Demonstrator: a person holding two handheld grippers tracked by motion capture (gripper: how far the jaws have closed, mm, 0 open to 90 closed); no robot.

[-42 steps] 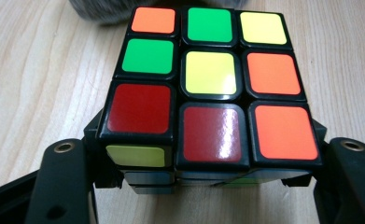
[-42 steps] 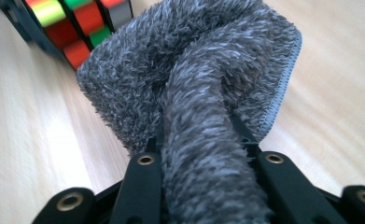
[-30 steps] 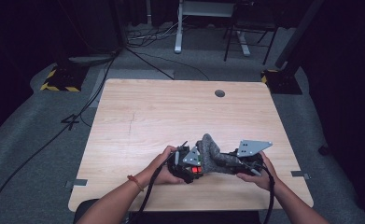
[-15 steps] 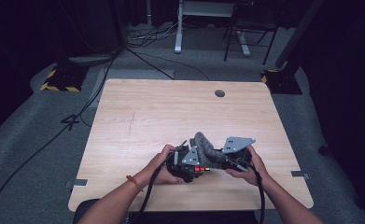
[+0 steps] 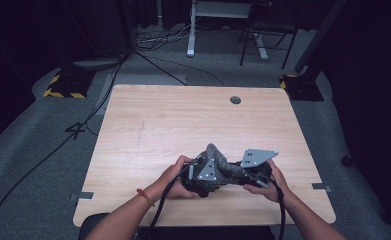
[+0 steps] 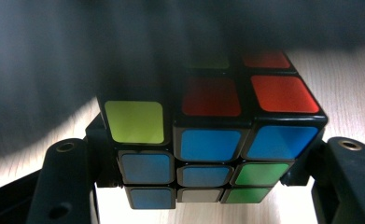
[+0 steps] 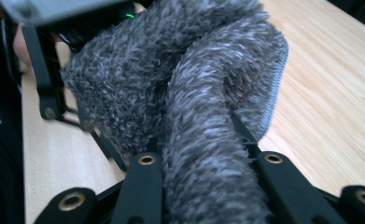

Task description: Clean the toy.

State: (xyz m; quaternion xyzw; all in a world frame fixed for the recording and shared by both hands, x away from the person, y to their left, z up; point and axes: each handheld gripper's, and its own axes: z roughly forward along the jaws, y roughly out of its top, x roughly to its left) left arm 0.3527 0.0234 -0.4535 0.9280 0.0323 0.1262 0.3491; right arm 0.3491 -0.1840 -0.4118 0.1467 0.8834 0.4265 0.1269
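Note:
A Rubik's cube point(image 6: 213, 140) with blue, red, green and yellow-green stickers sits between the black jaws of my left gripper point(image 6: 208, 186), which is shut on its lower layers. A grey fuzzy cloth point(image 7: 203, 93) is pinched in my right gripper point(image 7: 210, 186) and drapes toward the other gripper. In the high view both hands are close together near the table's front edge. There the left gripper point(image 5: 203, 180) and the right gripper point(image 5: 250, 175) face each other with the cloth point(image 5: 222, 161) humped between them. Cloth and gripper hide the cube in that view.
The wooden table point(image 5: 183, 125) stretches away beyond the hands, with a round cable hole point(image 5: 235, 100) near its far edge. Cables trail from both grippers over the front edge. Beyond the table are floor cables and the legs of a stand point(image 5: 190, 30).
The right gripper has come left with the cloth, closer to the left gripper. The cube's red face, seen earlier in the high view, is now covered.

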